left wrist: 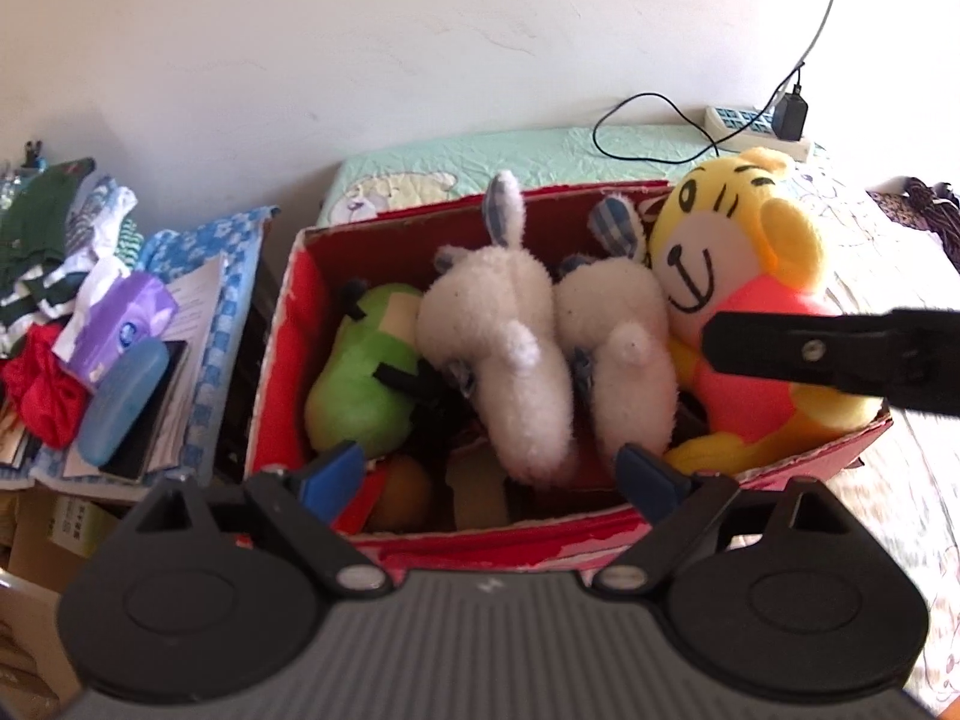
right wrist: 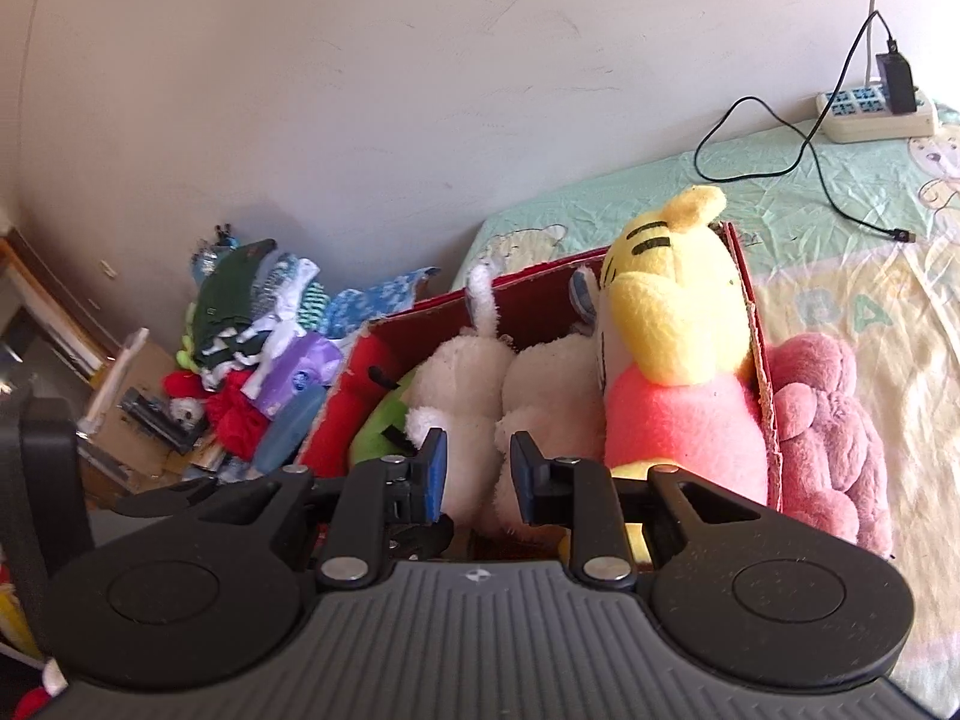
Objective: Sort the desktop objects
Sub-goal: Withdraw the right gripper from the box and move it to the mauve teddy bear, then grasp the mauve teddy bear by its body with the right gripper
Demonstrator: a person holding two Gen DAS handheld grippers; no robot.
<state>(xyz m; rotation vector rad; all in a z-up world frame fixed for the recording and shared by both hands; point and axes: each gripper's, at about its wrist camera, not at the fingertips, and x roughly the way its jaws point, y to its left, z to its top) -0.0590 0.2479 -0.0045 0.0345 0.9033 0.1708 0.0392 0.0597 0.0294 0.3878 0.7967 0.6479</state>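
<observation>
A red cardboard box (left wrist: 282, 372) (right wrist: 336, 420) on the bed holds soft toys: a green plush (left wrist: 360, 384) (right wrist: 378, 426), two white plush rabbits (left wrist: 498, 330) (right wrist: 462, 372), and a yellow tiger plush (left wrist: 738, 252) (right wrist: 672, 300) in a pink top at the right end. My left gripper (left wrist: 492, 474) is wide open and empty above the box's near edge. My right gripper (right wrist: 477, 474) is open with a narrow gap, empty, just above the white rabbits; one of its fingers (left wrist: 798, 354) crosses the left wrist view in front of the tiger.
A pink plush (right wrist: 834, 432) lies on the bed sheet right of the box. A power strip (left wrist: 756, 126) (right wrist: 876, 114) with charger and black cable sits by the wall. Left of the box is a cluttered stand with clothes (left wrist: 42, 252), a tissue pack (left wrist: 120, 324) and a blue case (left wrist: 120, 402).
</observation>
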